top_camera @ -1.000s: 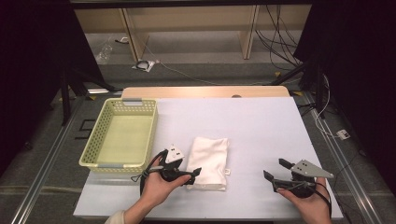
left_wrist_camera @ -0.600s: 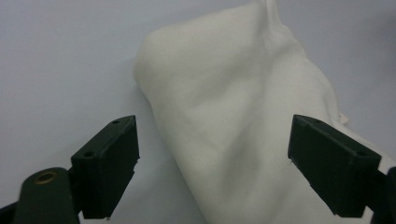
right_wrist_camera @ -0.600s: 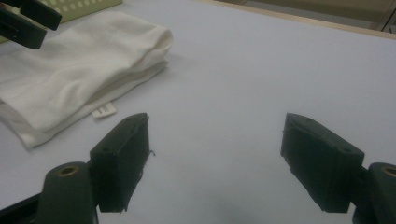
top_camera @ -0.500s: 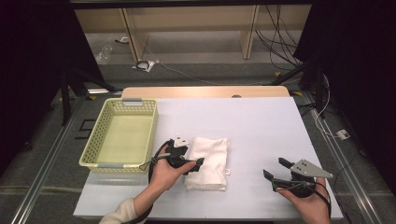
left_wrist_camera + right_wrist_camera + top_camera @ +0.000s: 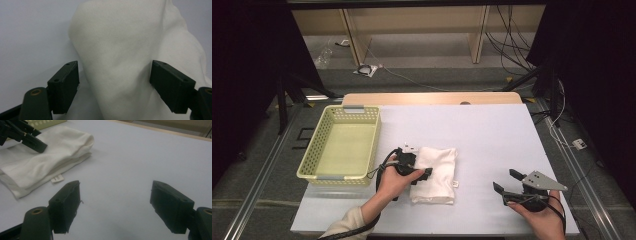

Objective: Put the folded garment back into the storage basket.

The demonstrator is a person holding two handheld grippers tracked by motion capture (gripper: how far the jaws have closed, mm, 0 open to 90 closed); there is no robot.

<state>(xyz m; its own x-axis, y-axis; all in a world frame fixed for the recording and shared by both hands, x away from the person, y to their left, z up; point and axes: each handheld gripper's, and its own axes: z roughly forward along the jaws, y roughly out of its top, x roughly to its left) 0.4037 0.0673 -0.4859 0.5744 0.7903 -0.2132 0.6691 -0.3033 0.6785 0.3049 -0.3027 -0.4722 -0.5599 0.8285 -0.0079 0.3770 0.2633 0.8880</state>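
Note:
A folded white cloth (image 5: 438, 172) lies on the white table, right of the basket. My left gripper (image 5: 420, 166) is down on the cloth's left part. In the left gripper view a raised fold of the cloth (image 5: 117, 50) stands between the jaws. The jaws have just been closing and still stand apart on either side of the fold, so the gripper is open. My right gripper (image 5: 508, 189) hovers open over bare table at the front right with nothing between its fingers. The right gripper view has the cloth (image 5: 37, 162) at its upper left, with the left gripper (image 5: 25, 135) on it.
A pale yellow mesh basket (image 5: 332, 177) stands at the table's left with nothing in it. A small label (image 5: 57, 178) sticks out of the cloth's near edge. White table surface (image 5: 492, 135) spreads behind and to the right of the cloth.
The left hand has moved away from the person and to the right, from beside the cloth onto its left part. The right hand has stayed in place.

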